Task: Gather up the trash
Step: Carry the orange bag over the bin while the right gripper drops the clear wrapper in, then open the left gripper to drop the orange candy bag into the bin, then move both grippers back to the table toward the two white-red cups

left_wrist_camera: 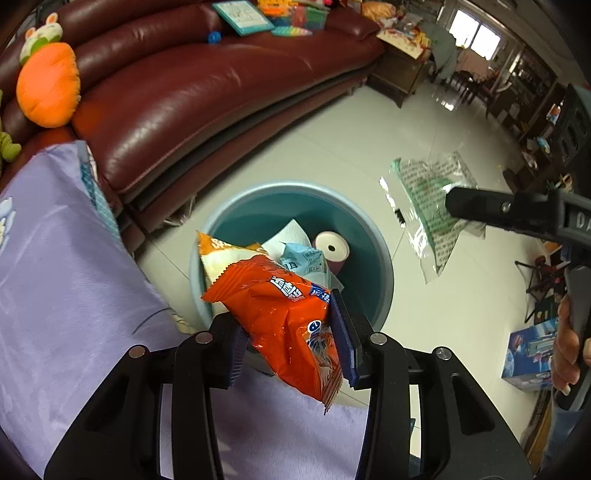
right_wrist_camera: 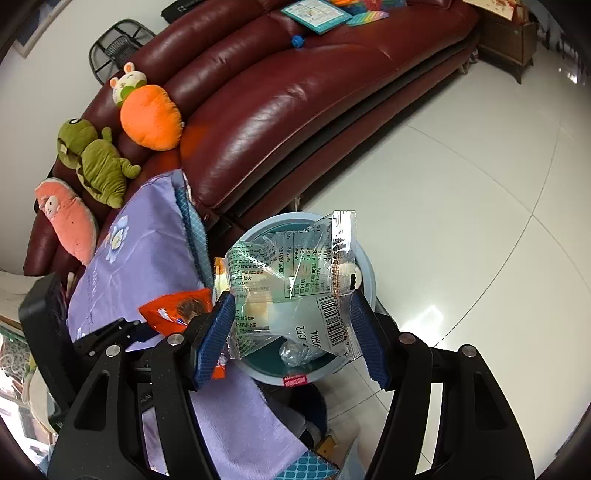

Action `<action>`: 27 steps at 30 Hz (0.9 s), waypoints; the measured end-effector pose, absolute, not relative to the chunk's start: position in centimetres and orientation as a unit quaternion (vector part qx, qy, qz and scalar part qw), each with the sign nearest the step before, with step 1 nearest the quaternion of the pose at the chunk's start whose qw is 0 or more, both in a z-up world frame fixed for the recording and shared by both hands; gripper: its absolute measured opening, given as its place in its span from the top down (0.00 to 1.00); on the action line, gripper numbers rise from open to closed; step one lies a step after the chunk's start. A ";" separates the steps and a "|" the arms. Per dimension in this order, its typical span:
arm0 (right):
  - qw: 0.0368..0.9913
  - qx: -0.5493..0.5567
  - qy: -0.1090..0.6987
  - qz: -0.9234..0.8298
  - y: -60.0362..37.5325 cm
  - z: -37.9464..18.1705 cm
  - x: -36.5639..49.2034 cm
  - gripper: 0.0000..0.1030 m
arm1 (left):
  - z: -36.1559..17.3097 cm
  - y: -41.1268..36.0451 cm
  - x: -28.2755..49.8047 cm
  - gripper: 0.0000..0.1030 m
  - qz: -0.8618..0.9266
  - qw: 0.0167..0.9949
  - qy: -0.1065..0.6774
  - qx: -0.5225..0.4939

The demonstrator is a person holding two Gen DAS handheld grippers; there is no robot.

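Left gripper point(left_wrist_camera: 291, 343) pinches my orange wrapper point(left_wrist_camera: 280, 310) above the bin point(left_wrist_camera: 373, 258)'s near rim; it could drop on the purple cloth point(left_wrist_camera: 74, 277). Right gripper point(right_wrist_camera: 291, 328) looks wider, jaws barely pinching the clear wrapper point(right_wrist_camera: 295, 280) over the bin; it may drift off.

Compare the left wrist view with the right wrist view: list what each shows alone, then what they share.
Left wrist only: the paper roll and crumpled paper inside the bin, a window, and a blue box on the floor.

Right wrist only: the green frog toy, the pink plush, and a mesh chair behind the sofa.

Both: the blue bin, the red sofa, the orange plush, the orange wrapper in the left gripper, and the clear wrapper in the right gripper.
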State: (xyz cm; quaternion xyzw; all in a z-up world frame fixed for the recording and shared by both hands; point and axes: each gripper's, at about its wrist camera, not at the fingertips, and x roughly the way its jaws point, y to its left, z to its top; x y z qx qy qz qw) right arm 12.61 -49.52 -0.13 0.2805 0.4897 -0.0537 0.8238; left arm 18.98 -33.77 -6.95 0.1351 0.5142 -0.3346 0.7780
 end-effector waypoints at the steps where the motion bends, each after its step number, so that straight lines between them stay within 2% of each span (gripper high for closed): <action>1: 0.823 0.281 0.491 -0.056 -49.6 -0.3 12.8 0.41 | -7.3 -34.0 19.1 0.53 -0.333 0.777 0.516 0.138; 3: 0.821 0.283 0.493 -0.059 -49.8 -0.5 13.2 0.41 | -7.9 -34.6 19.7 0.38 -0.328 0.775 0.520 0.145; 4: 0.820 0.284 0.494 -0.061 -49.9 -0.7 13.4 0.41 | -8.1 -34.7 19.8 0.23 -0.325 0.776 0.520 0.148; 5: 0.819 0.284 0.495 -0.062 -49.9 -0.8 13.5 0.41 | -8.1 -34.7 19.9 0.16 -0.320 0.781 0.515 0.150; 27: 0.818 0.247 0.517 -0.053 -46.8 -0.9 16.5 0.38 | -7.2 -29.6 19.5 0.07 -0.299 0.791 0.524 0.101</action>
